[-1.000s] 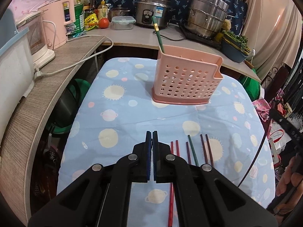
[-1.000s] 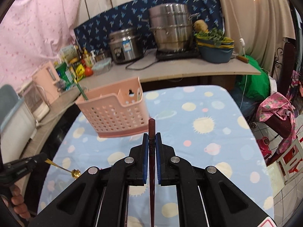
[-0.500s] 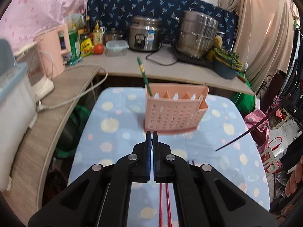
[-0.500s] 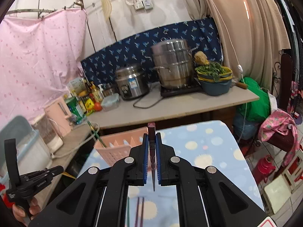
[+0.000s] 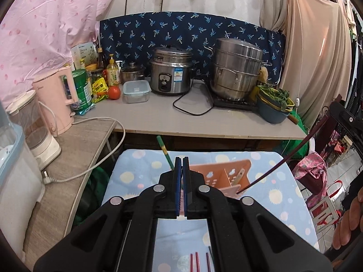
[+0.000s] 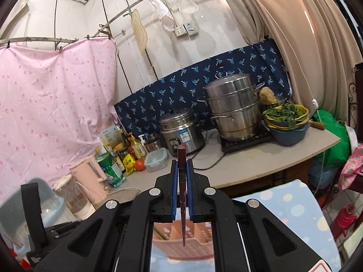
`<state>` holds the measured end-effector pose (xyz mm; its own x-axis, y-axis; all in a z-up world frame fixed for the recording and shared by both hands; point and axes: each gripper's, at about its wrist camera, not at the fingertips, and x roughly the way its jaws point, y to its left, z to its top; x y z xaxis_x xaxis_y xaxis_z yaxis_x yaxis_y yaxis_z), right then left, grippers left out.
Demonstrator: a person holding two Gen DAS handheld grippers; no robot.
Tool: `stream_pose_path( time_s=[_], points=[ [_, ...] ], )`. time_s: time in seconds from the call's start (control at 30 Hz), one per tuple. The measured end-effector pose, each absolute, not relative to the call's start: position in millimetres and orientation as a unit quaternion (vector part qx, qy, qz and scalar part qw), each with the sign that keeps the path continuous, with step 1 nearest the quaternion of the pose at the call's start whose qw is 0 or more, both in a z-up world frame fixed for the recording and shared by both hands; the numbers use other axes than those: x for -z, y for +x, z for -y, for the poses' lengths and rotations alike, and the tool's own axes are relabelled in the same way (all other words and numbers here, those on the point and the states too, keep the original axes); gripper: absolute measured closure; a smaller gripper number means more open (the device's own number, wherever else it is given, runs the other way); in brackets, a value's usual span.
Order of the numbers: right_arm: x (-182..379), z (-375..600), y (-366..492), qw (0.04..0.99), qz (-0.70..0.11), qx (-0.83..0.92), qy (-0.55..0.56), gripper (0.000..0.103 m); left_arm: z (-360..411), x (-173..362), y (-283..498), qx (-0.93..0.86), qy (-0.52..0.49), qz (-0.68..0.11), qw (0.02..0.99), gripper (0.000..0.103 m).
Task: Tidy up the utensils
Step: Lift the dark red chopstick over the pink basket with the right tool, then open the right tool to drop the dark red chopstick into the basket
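Observation:
A pink perforated utensil holder (image 5: 229, 176) stands on the blue dotted tablecloth (image 5: 140, 172), just beyond my left gripper (image 5: 182, 181), which is shut and empty. A green chopstick (image 5: 165, 153) stands in the holder's left side. My right gripper (image 6: 182, 188) is shut on a dark red chopstick (image 6: 182, 181), held upright with its tip down over the holder (image 6: 195, 238). In the left wrist view that chopstick (image 5: 285, 156) slants down from the right, its tip at the holder's right end. Several red chopsticks (image 5: 197, 261) lie on the cloth near me.
A grey counter (image 5: 204, 122) behind the table holds a rice cooker (image 5: 171, 74), a steel steamer pot (image 5: 237, 72), a clear lidded box (image 5: 136, 90), a bowl of greens (image 5: 273, 104) and a pink kettle (image 5: 56, 99). A wooden shelf (image 5: 74, 158) with a white cable runs along the left.
Both grippers have risen and tilted up. The right one has carried the dark red chopstick over the holder, so its tip now reaches the holder's right end.

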<state>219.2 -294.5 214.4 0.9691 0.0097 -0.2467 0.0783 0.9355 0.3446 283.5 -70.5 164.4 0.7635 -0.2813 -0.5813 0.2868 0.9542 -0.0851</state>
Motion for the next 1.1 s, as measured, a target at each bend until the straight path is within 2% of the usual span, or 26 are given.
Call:
stream_pose_path(
  time_s=[0.23,0.63,0.7,0.73,0.77,0.8,0.83,1.03,1.1],
  points=[
    [-197.2,282.8,261.5,0.976,-0.134,0.015,0.170,0.096,83.2,-143.4,319.9,0.142,0.012,-0.342,0.929,0.102],
    [-133.6,293.9,297.7,0.964,-0.208,0.029,0.166,0.095,92.8,-100.3,345.4,0.137,0.013,-0.378,0.916,0.101],
    [-131.0,294.1,295.0,0.964,-0.205,0.039,0.162,0.087,94.1,-97.9,344.7,0.136,0.016,-0.379,0.915,0.100],
    [-130.3,293.9,292.9,0.965,-0.204,0.041,0.161,0.084,93.7,-97.3,344.3,0.132,0.017,-0.379,0.916,0.090],
    [-129.8,293.9,290.6,0.965,-0.203,0.042,0.162,0.076,93.2,-97.5,343.7,0.129,0.015,-0.378,0.917,0.083],
    [-129.8,294.2,287.8,0.965,-0.201,0.042,0.164,0.069,91.7,-97.9,341.6,0.125,0.013,-0.375,0.919,0.066],
    [-129.8,294.7,285.0,0.965,-0.200,0.043,0.166,0.067,91.0,-98.8,340.3,0.120,0.012,-0.371,0.921,0.057],
    [-126.2,293.7,259.3,0.962,-0.210,0.041,0.170,0.066,85.7,-103.4,324.4,0.117,0.015,-0.362,0.925,0.057],
    [-124.5,291.5,248.6,0.961,-0.216,0.041,0.167,0.062,83.1,-103.8,318.1,0.117,0.013,-0.362,0.925,0.056]
  ],
)
